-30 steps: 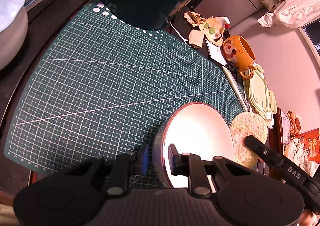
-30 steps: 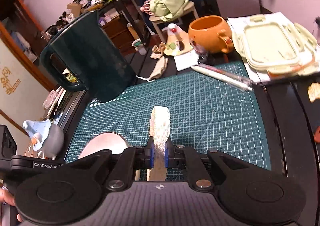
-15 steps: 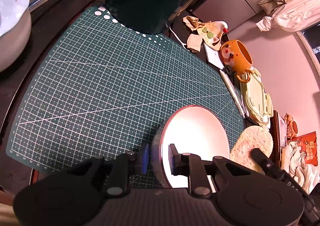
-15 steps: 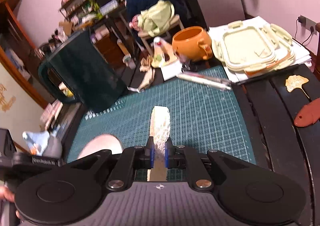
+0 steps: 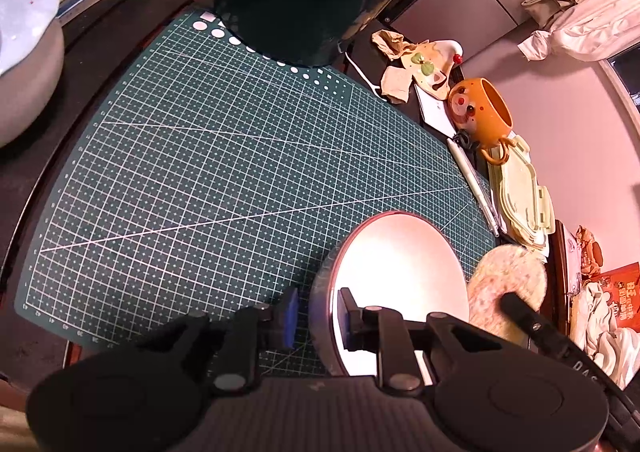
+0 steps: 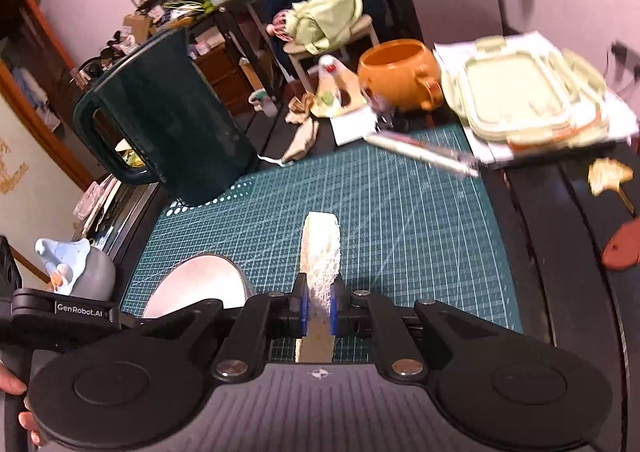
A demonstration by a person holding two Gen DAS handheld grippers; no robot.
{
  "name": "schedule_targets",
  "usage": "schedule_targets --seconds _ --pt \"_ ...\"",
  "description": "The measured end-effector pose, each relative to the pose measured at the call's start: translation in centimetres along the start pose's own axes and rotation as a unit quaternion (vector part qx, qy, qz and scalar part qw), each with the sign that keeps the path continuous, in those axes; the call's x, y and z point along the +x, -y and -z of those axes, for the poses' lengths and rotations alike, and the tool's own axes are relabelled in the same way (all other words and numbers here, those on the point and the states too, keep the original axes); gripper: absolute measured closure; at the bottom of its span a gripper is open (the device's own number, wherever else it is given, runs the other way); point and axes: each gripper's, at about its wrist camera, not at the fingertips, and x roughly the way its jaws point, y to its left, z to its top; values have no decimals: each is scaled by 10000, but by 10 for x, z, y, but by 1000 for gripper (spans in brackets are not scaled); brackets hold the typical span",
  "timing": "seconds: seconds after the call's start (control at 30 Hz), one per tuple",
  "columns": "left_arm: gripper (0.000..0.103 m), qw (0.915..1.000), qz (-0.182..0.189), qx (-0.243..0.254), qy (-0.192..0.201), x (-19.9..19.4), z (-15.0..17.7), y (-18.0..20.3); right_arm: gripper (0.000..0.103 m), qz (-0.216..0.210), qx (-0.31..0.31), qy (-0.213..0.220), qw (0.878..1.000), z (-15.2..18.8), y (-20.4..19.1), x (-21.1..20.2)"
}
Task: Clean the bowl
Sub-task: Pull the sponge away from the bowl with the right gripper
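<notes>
The left gripper (image 5: 316,316) is clamped on the rim of the round shiny metal bowl (image 5: 400,284), one finger inside and one outside, at the near edge of the dark green cutting mat (image 5: 224,179). The right gripper (image 6: 319,310) pinches the round beige sponge (image 6: 322,252) edge-on, just beside the bowl. A dark green jug (image 6: 176,131) stands at the mat's far side.

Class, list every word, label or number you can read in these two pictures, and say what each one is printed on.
"GenRobot.AI": on the left gripper's black arm, seen from the right wrist.
"DAS": partial, on the right gripper's arm in the left view.
Cutting mat edge numbers: too small.
Orange packet print: blurred.
</notes>
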Motion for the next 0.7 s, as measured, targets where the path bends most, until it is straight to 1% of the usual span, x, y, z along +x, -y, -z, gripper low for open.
schedule_targets --seconds 0.2,0.27,0.37,0.47,0.57,0.7 --pt "83 10000 -27 31 0 -1 1 0 93 156 -335 406 9985 -4 -8 -7" --pt "83 10000 -32 12 6 -2 1 -1 93 139 -345 367 9986 -6 -7 -7" --pt "83 10000 -19 -7 2 -2 1 -2 93 250 -421 343 9982 -6 -8 -5" --pt "83 10000 -22 -3 7 -3 1 -2 93 220 -494 609 9967 -2 -9 -8" --pt "83 10000 -22 0 11 -2 2 -2 93 302 -601 832 9943 4 -11 -9" --pt "83 10000 -20 13 16 -2 3 -3 93 291 -666 1013 9922 7 -13 -6"
